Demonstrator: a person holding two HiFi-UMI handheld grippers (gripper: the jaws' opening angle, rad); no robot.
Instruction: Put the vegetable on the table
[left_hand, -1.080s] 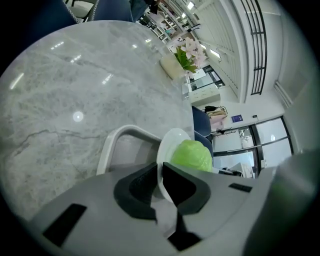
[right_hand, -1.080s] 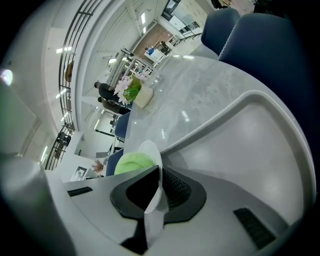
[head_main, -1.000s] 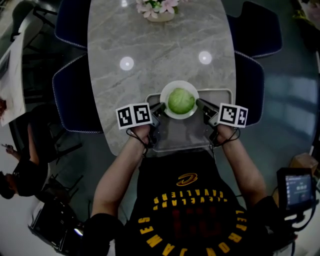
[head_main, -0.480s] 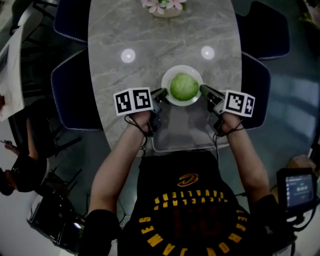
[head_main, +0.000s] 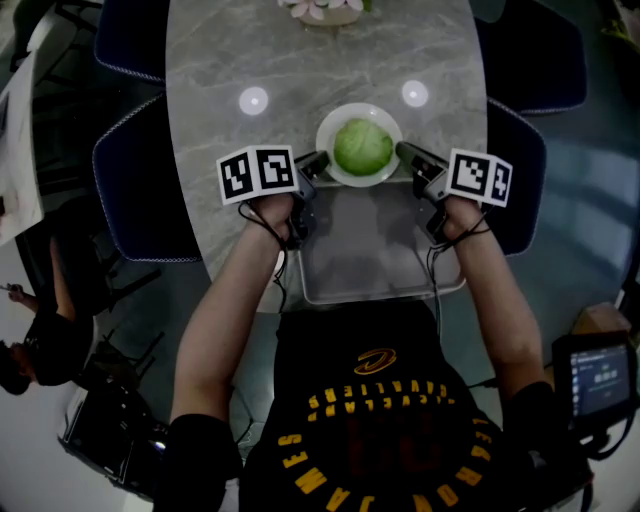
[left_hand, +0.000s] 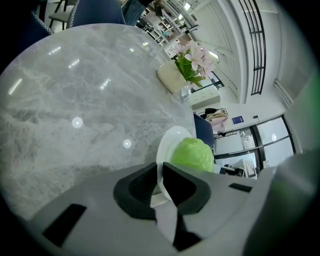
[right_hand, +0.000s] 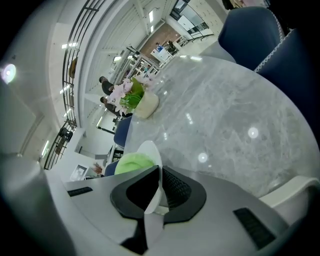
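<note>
Gripping round white plate (head_main: 357, 109) of cabbage (head_main: 362, 147): left claw (head_main: 318, 161), right claw (head_main: 404, 153).

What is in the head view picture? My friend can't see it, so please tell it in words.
From above, a person's left gripper and right gripper pinch opposite edges of a white plate carrying a round green cabbage. The plate is over a grey marble table, just beyond a tray at its near edge; flowers stand at the far end.

Left forearm (head_main: 222, 310) and right forearm (head_main: 497, 300) reaching forward, nearly parallel, left gripper (head_main: 318, 161) pinched on the plate (head_main: 332, 118) at its left rim, right gripper (head_main: 403, 152) pinched on its right rim, marker cubes turned upward.
</note>
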